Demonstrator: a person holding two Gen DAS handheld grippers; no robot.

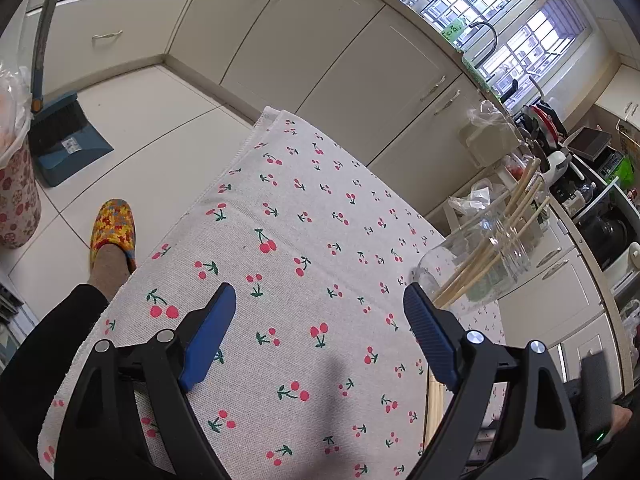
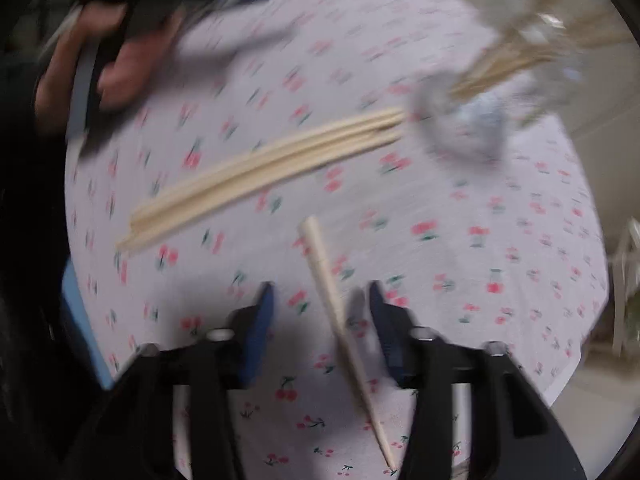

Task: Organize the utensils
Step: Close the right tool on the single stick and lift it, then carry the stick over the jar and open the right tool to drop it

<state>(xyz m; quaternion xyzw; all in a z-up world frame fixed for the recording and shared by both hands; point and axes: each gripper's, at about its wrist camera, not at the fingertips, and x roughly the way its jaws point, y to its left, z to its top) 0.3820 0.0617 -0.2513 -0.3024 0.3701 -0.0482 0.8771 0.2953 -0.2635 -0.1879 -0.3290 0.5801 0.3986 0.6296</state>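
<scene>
Right tool (image 2: 320,308) open, seemingly straddling (blurred) chopstick (image 2: 340,316).

cream cabinet doors (image 1: 340,52) line the far wall, above a floor of large pale tiles (image 1: 132,120). a barred window (image 1: 504,20) at far right lets in bright daylight over a dark curved tap (image 1: 490,38). a blue dustpan with broom (image 1: 68,136) stands at left, near a floral bin (image 1: 16,200). cherry-print cloth (image 1: 304,240) covers the counter.

Black tongs (image 1: 320,308) with ribbed blue pads (image 1: 430,338), silver screws, black trousers, floral slipper (image 1: 114,230).
</scene>
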